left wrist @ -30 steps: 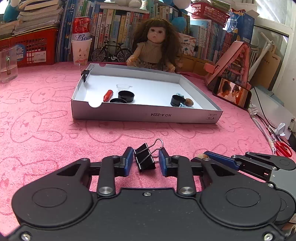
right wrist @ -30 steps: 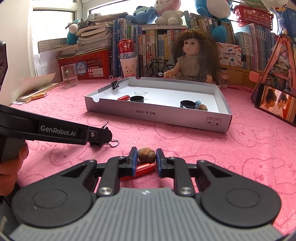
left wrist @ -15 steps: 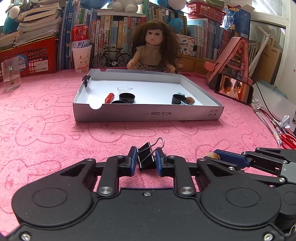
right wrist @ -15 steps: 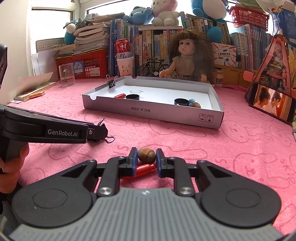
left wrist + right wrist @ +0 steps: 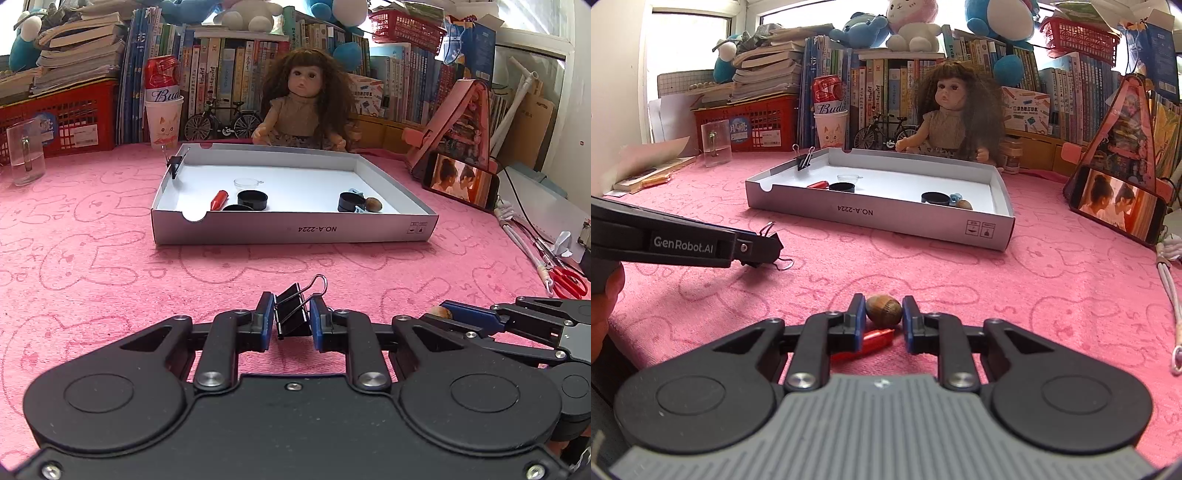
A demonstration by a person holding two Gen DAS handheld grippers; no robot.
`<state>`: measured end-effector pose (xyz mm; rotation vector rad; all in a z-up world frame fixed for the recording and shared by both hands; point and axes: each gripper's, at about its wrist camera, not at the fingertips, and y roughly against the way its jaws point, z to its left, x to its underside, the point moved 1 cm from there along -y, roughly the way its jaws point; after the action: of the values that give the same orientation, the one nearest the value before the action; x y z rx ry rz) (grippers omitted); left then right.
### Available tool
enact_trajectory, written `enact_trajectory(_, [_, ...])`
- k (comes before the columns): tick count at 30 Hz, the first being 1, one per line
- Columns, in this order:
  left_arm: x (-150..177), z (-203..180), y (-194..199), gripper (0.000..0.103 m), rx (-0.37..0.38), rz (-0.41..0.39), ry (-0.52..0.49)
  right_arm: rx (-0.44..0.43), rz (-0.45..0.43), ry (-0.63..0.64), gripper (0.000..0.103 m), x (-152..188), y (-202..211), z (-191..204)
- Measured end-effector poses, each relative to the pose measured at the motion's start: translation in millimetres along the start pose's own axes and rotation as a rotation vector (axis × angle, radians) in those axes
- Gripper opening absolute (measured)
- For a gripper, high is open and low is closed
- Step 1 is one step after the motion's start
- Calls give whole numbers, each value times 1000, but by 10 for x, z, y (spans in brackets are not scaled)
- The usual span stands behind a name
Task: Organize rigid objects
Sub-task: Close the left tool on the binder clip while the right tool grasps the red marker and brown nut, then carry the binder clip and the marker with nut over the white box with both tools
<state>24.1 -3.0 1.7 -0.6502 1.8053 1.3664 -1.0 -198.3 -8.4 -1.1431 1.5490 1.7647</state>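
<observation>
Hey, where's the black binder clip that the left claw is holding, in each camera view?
Left wrist view: low centre, the black binder clip sits pinched in the left claw.
Right wrist view: at the left edge, mid-height, the clip at that claw's tip.
Shared landmark: the white cardboard box printed NO.A-2224.

Worktop (image 5: 92, 266) covered by a pink cloth with rabbit outlines. At its rear edge: a long-haired doll (image 5: 304, 107), seated upright; a model bicycle (image 5: 221, 123) just beside it; a red can (image 5: 161, 79) standing in a white paper cup (image 5: 164, 123); a red crate (image 5: 62, 123) under stacked books. A clear glass (image 5: 26, 151) stands at far left. A lit phone (image 5: 460, 181) leans against a pink stand. Red-handled scissors (image 5: 570, 282) lie at the right edge.
</observation>
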Motion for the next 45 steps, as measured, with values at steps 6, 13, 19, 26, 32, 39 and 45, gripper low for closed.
enact_trajectory(6, [-21, 18, 22, 19, -11, -6, 5, 22, -6, -13, 25, -9, 37, -57])
enact_trajectory(13, [-52, 25, 55, 19, -21, -18, 4, 33, -18, -15, 25, -47, 54, -77])
enact_trajectory(19, [-107, 40, 72, 19, -43, -28, 6, 44, -27, -34, 25, -95, 48, -112])
enact_trajectory(26, [-189, 33, 35, 19, -62, -29, 11, 52, -42, -66, 25, -202, -10, -115])
enact_trajectory(32, [-276, 17, -16, 19, -77, -36, 1, 56, -52, -89, 25, -310, -96, -116])
enact_trajectory(39, [-393, 20, -99, 19, -91, -40, 6, 57, -47, -113, 25, -396, -207, -133])
enact_trajectory(45, [-475, 12, -168, 19, -96, -47, -1, 56, -46, -116, 25, -431, -258, -135])
